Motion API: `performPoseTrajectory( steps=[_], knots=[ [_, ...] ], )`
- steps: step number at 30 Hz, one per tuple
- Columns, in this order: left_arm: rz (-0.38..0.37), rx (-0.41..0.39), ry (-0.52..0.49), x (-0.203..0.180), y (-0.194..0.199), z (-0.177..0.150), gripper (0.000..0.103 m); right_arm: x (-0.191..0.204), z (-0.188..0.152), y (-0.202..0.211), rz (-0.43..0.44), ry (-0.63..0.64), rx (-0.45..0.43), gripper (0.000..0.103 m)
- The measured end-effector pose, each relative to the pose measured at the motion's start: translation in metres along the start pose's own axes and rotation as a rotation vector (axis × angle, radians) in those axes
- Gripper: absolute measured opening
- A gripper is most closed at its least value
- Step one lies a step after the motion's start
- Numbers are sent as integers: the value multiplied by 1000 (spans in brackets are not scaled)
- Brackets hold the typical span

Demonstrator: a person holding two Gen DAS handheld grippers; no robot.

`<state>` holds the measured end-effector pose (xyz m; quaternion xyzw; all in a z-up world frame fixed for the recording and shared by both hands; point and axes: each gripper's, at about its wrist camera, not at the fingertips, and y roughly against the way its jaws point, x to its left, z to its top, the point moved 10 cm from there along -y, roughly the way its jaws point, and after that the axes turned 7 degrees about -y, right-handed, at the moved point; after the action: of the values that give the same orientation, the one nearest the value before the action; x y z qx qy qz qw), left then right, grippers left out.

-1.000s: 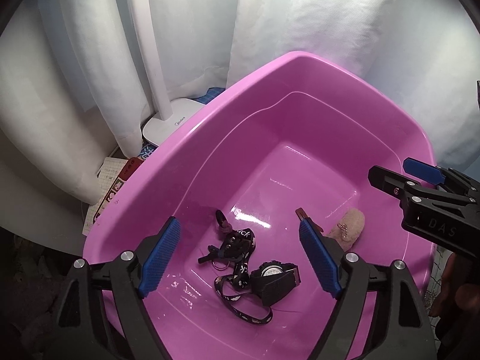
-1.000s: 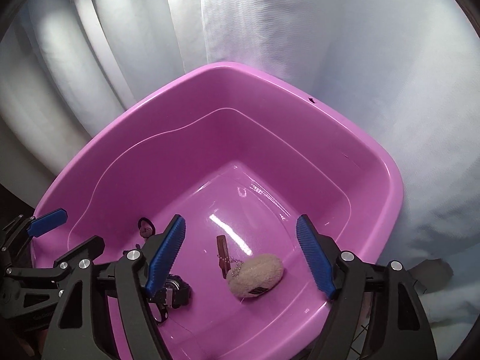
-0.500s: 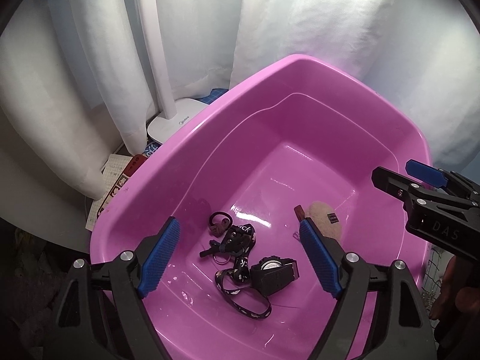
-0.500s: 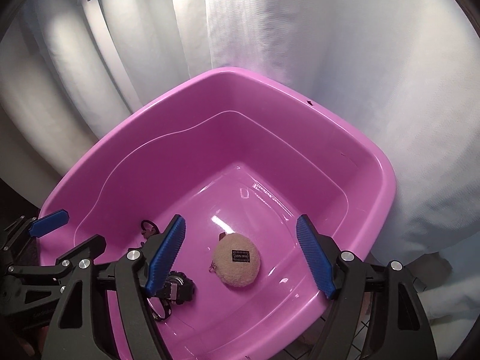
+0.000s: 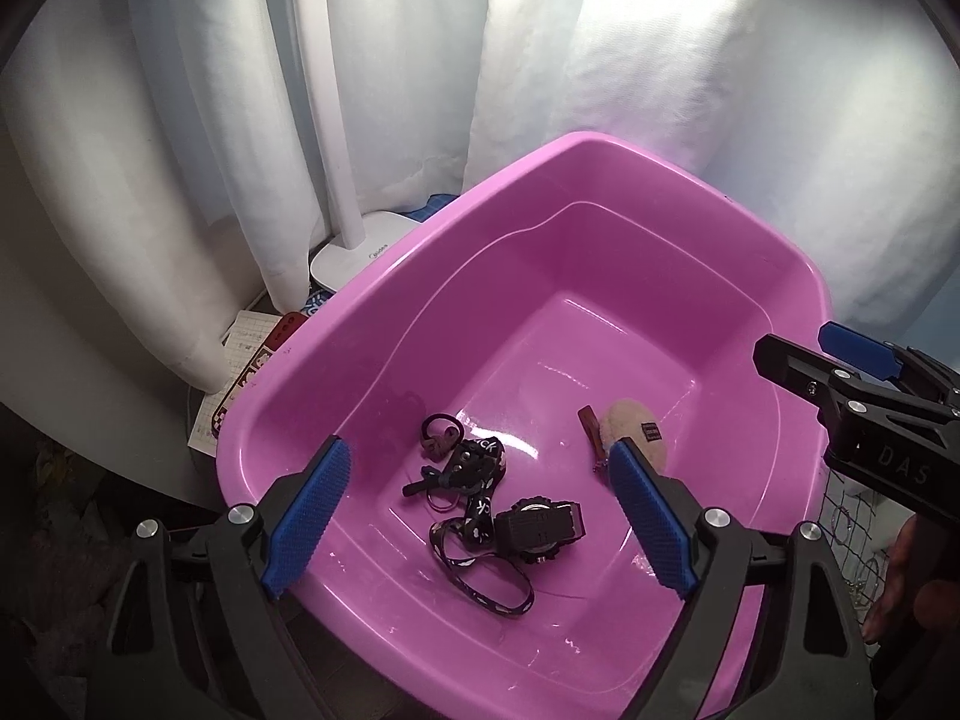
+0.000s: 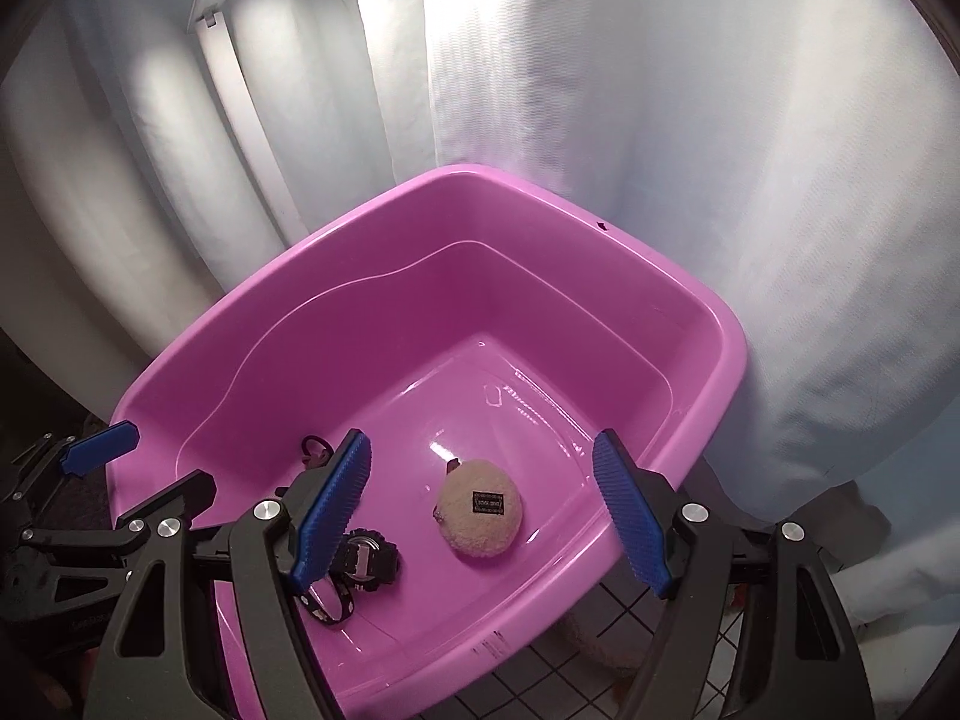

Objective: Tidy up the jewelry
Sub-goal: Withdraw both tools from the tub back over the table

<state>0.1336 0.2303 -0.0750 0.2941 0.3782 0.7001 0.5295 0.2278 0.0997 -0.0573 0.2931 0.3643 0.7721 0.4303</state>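
White curtains (image 5: 198,120) hang all along the back, and a white lamp pole (image 5: 327,90) stands in front of them on a flat white base (image 5: 360,255), just off the basin's left rim. Beside that base, some printed papers (image 5: 240,372) poke out from under the curtain, partly tucked behind the basin. Tiled floor (image 6: 558,660) shows below the basin's near right corner in the right wrist view.

Now the pink basin (image 5: 336,348) itself: everything sits on its floor, near the front. On the left, a small black loop (image 5: 441,435), then a black patterned strap (image 5: 474,480) tangled beside it, trailing forward in a long curl. A black watch (image 5: 540,525) lies right against that strap. Over to the right, well apart from the watch, a round fluffy beige charm (image 6: 480,507) with a small black label lies flat, a little reddish tag (image 5: 589,425) touching its edge.

The left gripper (image 5: 480,510) hangs over the strap and watch, jaws opening, blue pads clear of everything, nothing gripped. The right gripper (image 6: 483,513) hovers above the fluffy charm, jaws spread wide, pads touching nothing; its left finger (image 6: 333,510) blocks part of the watch and strap.
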Motion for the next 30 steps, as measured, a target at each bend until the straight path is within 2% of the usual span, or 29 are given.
performPoseTrajectory(
  steps=[9, 17, 23, 30],
  knots=[
    [12, -40, -4, -18, 29, -9, 95, -14, -18, 39, 19, -22, -44, 73],
    [6, -65, -23, -47, 54, -23, 96, -41, -51, 83, 27, -60, -91, 73],
    [-10, -78, -56, -80, 73, -39, 96, -77, -90, 116, 5, -113, -115, 74],
    [-58, -97, -111, -136, 92, -63, 96, -147, -158, 158, -59, -230, -132, 74]
  ],
)
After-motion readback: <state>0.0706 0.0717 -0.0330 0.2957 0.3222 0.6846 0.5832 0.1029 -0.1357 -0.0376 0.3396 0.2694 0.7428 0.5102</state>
